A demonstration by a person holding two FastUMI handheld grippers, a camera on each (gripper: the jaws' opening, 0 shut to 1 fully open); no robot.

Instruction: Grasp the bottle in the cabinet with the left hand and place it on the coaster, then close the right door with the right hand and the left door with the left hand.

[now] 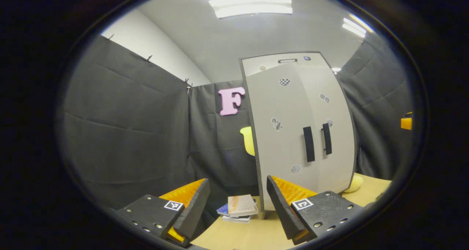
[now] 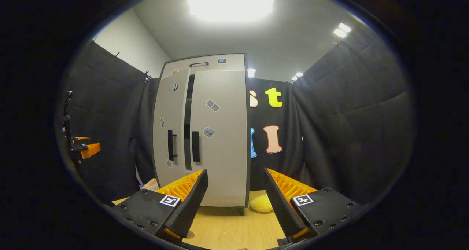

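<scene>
Cabinet (image 2: 205, 132) upright on table (image 2: 231, 228), left door (image 2: 170, 132) slightly ajar.

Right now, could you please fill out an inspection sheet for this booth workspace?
Surface: light wooden table, bare in front.
Job's things: grey cabinet; left door ajar by a dark gap, right door nearly shut; bottle and coaster nothing seen.
Clutter: stack of books; yellow plush thing.
Grippers: left tool open, empty; right tool open, empty.
Cables: nothing seen.
Surroundings: black cloth walls, ceiling lights.
</scene>
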